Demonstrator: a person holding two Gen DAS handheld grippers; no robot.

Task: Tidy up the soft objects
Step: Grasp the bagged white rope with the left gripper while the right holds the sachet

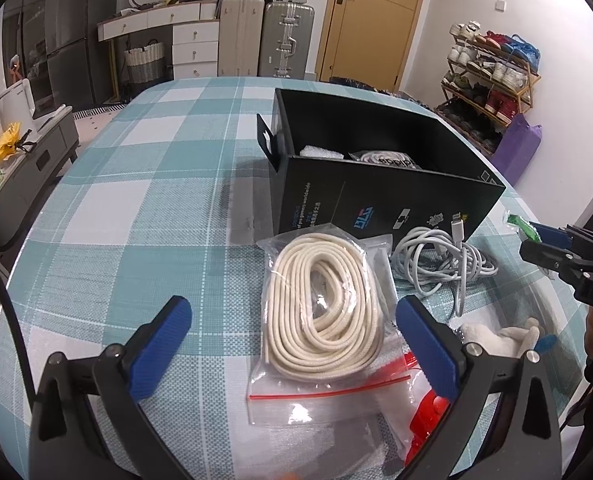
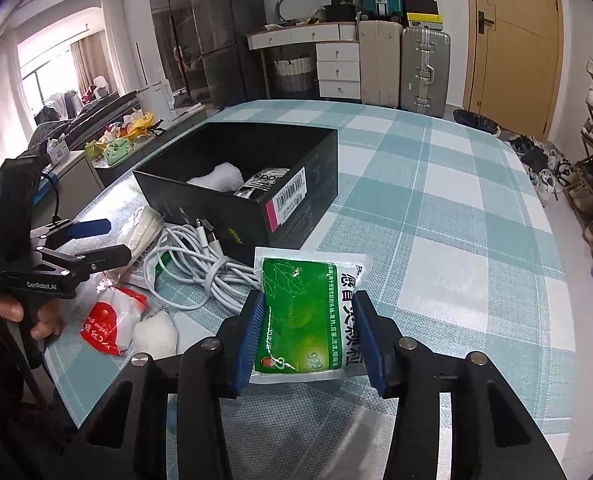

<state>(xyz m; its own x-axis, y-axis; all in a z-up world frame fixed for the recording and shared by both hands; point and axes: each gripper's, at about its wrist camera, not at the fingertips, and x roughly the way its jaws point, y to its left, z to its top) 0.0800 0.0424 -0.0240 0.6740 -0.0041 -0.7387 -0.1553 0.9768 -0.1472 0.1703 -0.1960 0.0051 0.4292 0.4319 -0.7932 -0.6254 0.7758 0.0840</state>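
Right gripper [image 2: 308,336]: jaws clenching green sachet [image 2: 304,320] between them. Left gripper [image 1: 292,344]: jaws gaping, bagged rope [image 1: 324,292] lying between.

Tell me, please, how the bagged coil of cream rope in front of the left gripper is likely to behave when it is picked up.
The rope bag would probably sag, since the cord lies in loose loops inside thin film. Its glossy plastic may slip between the pads of the left gripper, which stands open around it. It looks unlikely to roll, lying flat on the tablecloth.
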